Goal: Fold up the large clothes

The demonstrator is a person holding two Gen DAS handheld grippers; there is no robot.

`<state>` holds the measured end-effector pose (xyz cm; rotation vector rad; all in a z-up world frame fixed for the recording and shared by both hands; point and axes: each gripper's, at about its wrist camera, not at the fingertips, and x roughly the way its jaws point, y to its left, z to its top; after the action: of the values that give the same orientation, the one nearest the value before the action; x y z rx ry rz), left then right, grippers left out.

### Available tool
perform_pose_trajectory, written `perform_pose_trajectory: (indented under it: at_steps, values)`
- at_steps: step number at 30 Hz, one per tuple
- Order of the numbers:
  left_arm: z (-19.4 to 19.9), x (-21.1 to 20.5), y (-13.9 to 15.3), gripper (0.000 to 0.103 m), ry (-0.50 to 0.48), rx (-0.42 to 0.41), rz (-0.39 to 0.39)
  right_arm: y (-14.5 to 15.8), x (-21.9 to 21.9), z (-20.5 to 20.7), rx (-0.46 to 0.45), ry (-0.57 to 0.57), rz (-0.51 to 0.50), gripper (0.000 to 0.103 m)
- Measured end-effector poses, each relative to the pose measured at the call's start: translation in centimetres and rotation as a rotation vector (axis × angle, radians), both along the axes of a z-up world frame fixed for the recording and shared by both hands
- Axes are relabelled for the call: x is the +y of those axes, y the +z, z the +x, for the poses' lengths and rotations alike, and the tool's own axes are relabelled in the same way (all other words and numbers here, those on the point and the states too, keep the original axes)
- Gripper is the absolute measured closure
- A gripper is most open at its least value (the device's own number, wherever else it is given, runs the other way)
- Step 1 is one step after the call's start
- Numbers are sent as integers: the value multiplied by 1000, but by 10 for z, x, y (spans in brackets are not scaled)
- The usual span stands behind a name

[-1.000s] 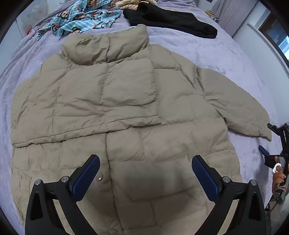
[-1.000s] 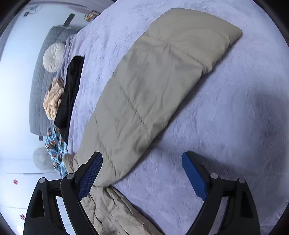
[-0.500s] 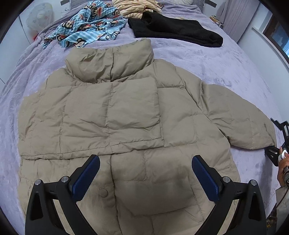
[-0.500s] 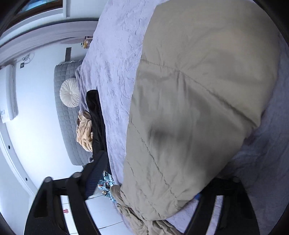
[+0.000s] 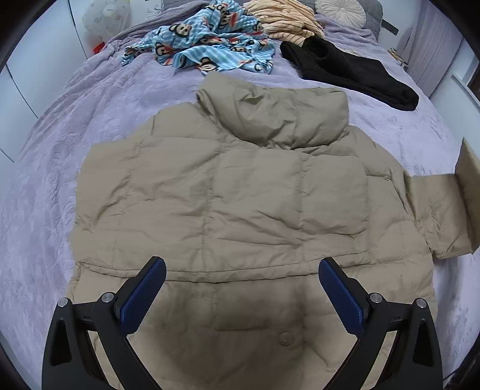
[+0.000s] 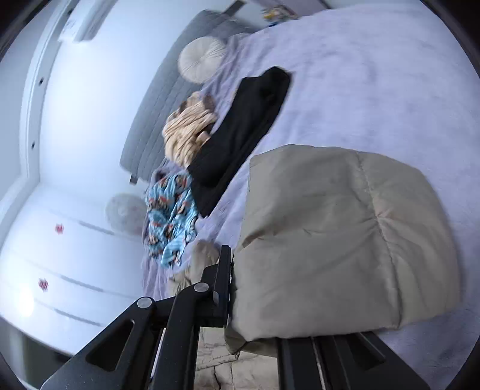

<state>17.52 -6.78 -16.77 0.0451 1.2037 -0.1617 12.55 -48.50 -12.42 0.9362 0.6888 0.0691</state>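
A beige puffer jacket lies flat on the purple bedspread, collar away from me, its left sleeve folded across the body. My left gripper is open and empty, hovering over the jacket's lower front. My right gripper is shut on the cuff of the jacket's right sleeve and holds it lifted off the bed. That raised sleeve also shows in the left wrist view at the right edge.
A blue monkey-print garment, a striped cream garment and a black garment lie at the head of the bed. A round cushion rests against the grey headboard. White wardrobes stand to the left.
My right gripper closed on the right sleeve's cuff and lifted it off the bed. My left gripper drew back, so the jacket appears farther away.
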Motion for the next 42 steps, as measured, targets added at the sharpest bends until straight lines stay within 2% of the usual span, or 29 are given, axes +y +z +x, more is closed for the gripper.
perform_pose_trajectory:
  at_steps: [3, 5, 9, 12, 15, 17, 19, 21, 22, 23, 25, 27, 29, 30, 31, 32, 34, 38, 40, 42]
  values:
    - [5, 22, -2, 1, 25, -18, 15, 19, 72, 34, -28, 174, -124, 94]
    - [8, 38, -3, 1, 51, -32, 21, 18, 126, 53, -14, 282, -211, 94]
    - [9, 65, -4, 1, 107, -54, 29, -26, 212, 65, 86, 444, -302, 94]
    - [9, 79, -9, 1, 136, -46, 26, -71, 234, 69, 193, 482, -293, 94]
    - [8, 85, -15, 1, 145, -39, 21, -103, 242, 65, 294, 465, -274, 94]
    - [9, 84, -18, 1, 143, -34, 14, -113, 238, 61, 336, 440, -255, 94]
    - [11, 81, -21, 1, 140, -29, 1, -114, 233, 63, 339, 430, -230, 92]
    - [14, 76, -23, 1, 130, -24, -16, -106, 230, 62, 330, 435, -211, 71]
    - [16, 73, -23, 1, 120, -22, -28, -98, 229, 61, 313, 436, -195, 44]
    - [18, 70, -23, 1, 110, -23, -42, -90, 225, 56, 292, 427, -178, 25]
    - [21, 65, -21, 1, 97, -24, -66, -75, 210, 43, 254, 383, -149, 24]
    - [26, 64, -20, 1, 90, -29, -90, -70, 189, 35, 256, 288, -126, 24]
    - [28, 67, -19, 1, 91, -36, -105, -72, 170, 38, 264, 184, -69, 26]
    - [28, 69, -17, 1, 95, -40, -112, -75, 157, 39, 268, 128, -36, 32]
    - [29, 73, -16, 1, 100, -42, -120, -77, 150, 41, 276, 99, -17, 67]
    - [29, 79, -15, 1, 108, -43, -133, -78, 147, 46, 280, 90, -9, 96]
    - [28, 91, -12, 1, 124, -44, -162, -67, 159, 58, 230, 133, -50, 96]
    - [27, 121, -5, 1, 161, -53, -245, -37, 229, 77, 111, 393, -204, 96]
    - [26, 138, -1, 1, 190, -54, -312, -39, 270, 82, 118, 532, -250, 96]
    - [27, 150, 0, 1, 208, -40, -370, -50, 306, 80, 166, 641, -330, 96]
